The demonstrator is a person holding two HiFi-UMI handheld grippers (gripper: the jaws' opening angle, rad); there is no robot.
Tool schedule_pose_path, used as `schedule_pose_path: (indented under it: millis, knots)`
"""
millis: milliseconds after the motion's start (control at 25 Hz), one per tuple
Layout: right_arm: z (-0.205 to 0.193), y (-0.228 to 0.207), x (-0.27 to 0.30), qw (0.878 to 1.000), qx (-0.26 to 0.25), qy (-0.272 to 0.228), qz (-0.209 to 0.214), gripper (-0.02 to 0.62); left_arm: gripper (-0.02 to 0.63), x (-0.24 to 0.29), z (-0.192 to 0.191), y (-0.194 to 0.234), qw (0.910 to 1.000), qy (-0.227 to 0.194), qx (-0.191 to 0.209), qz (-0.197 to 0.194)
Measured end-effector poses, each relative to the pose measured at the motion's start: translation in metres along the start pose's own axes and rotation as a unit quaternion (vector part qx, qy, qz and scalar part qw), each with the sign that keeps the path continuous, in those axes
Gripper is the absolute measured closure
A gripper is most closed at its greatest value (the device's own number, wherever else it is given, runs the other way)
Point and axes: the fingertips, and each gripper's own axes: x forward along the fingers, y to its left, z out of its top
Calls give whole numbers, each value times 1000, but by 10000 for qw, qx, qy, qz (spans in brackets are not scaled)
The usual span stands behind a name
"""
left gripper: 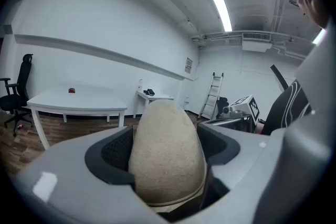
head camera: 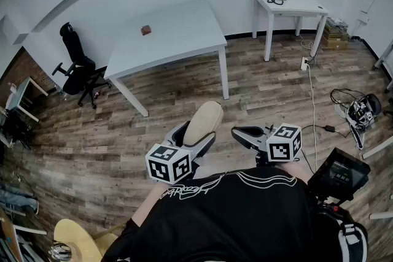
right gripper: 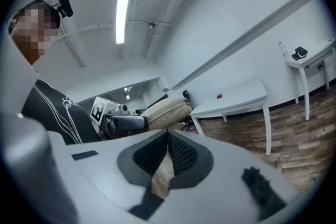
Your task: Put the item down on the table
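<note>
A beige, oblong, shoe-like item (head camera: pixel 204 119) sticks out forward from my left gripper (head camera: pixel 195 132), held in the air above the wood floor. In the left gripper view the item (left gripper: pixel 167 155) fills the gap, and both dark pads press its sides, so my left gripper (left gripper: pixel 168 149) is shut on it. My right gripper (head camera: pixel 242 132) hangs beside it to the right. Its jaws meet with nothing between them in the right gripper view (right gripper: pixel 168 136), where the item (right gripper: pixel 165 110) shows at left. The large white table (head camera: pixel 166 34) stands farther ahead.
A small reddish object (head camera: pixel 146 29) lies on the large table. A smaller white table (head camera: pixel 288 3) with a phone stands at the back right. A black office chair (head camera: pixel 77 67) is at left, cables (head camera: pixel 313 89) run across the floor at right, and a ladder (left gripper: pixel 212 94) leans by the wall.
</note>
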Motion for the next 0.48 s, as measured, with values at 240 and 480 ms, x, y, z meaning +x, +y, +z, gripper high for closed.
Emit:
schedule_pose_path:
  millis: [240, 480]
  knots:
    - [-4, -9, 12, 9999, 91, 17, 83, 588, 215, 5, -4, 15, 9999, 73, -125, 77]
    - [4, -37, 32, 9993, 320, -59, 167, 588, 213, 17, -6, 45, 9991, 102, -366, 178]
